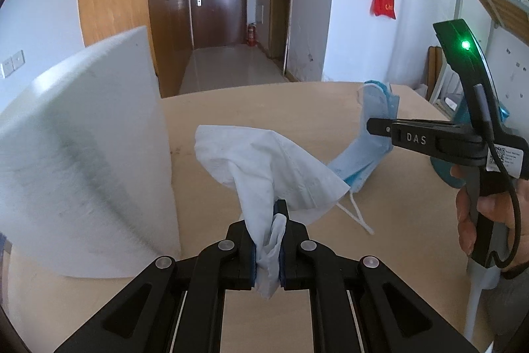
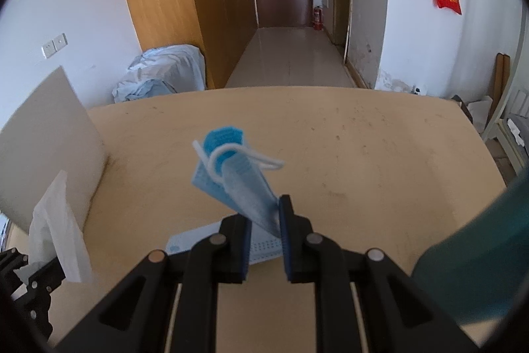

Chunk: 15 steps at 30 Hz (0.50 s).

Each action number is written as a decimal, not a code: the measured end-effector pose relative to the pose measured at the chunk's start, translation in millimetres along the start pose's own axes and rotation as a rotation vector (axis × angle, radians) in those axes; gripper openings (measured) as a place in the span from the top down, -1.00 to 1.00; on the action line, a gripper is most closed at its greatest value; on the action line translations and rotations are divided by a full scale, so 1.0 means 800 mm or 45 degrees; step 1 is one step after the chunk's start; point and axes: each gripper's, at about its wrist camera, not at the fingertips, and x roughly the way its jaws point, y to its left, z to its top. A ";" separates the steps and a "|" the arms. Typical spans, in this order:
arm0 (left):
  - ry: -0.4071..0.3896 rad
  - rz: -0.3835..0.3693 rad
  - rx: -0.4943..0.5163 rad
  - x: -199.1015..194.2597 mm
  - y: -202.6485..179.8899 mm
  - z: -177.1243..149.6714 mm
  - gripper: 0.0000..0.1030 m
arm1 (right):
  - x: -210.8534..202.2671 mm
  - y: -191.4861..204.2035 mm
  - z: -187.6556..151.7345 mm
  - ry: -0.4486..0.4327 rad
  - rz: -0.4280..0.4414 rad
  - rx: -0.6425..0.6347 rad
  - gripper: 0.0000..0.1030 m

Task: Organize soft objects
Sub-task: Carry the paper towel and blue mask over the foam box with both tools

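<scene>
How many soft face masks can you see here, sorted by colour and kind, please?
Crumpled white fabric face mask: 1
Folded blue pleated face mask: 1
Pale flat face mask lying on the tan wooden table: 1
Total: 3

light wooden table, little resting on it

i see a pale wooden table with faint dark specks. a white foam board stands upright on its left edge. a flat pale blue packet lies on it at the near side.
</scene>
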 end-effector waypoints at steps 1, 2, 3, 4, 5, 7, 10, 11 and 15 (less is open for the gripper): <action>-0.009 -0.001 0.001 -0.005 -0.001 -0.001 0.82 | -0.006 0.000 0.000 -0.009 0.004 -0.002 0.63; -0.016 -0.002 0.000 -0.011 0.000 -0.002 0.82 | -0.015 0.001 -0.001 -0.026 0.009 -0.003 0.63; -0.026 -0.005 -0.002 -0.016 -0.002 -0.003 0.82 | -0.020 0.005 -0.002 -0.034 0.010 -0.005 0.63; -0.036 -0.004 -0.004 -0.022 -0.001 -0.005 0.82 | -0.026 0.006 -0.002 -0.041 0.015 -0.009 0.63; -0.050 -0.003 -0.001 -0.030 -0.002 -0.006 0.82 | -0.033 0.008 -0.003 -0.050 0.020 -0.012 0.63; -0.067 -0.001 0.004 -0.041 -0.004 -0.008 0.82 | -0.047 0.012 -0.003 -0.069 0.033 -0.020 0.63; -0.089 -0.008 0.008 -0.061 -0.005 -0.012 0.82 | -0.063 0.022 -0.006 -0.095 0.048 -0.041 0.63; -0.099 -0.005 0.011 -0.067 -0.006 -0.014 0.82 | -0.069 0.025 -0.009 -0.104 0.049 -0.051 0.63; -0.115 0.008 0.026 -0.091 -0.006 -0.026 0.82 | -0.093 0.032 -0.034 -0.133 0.081 -0.076 0.63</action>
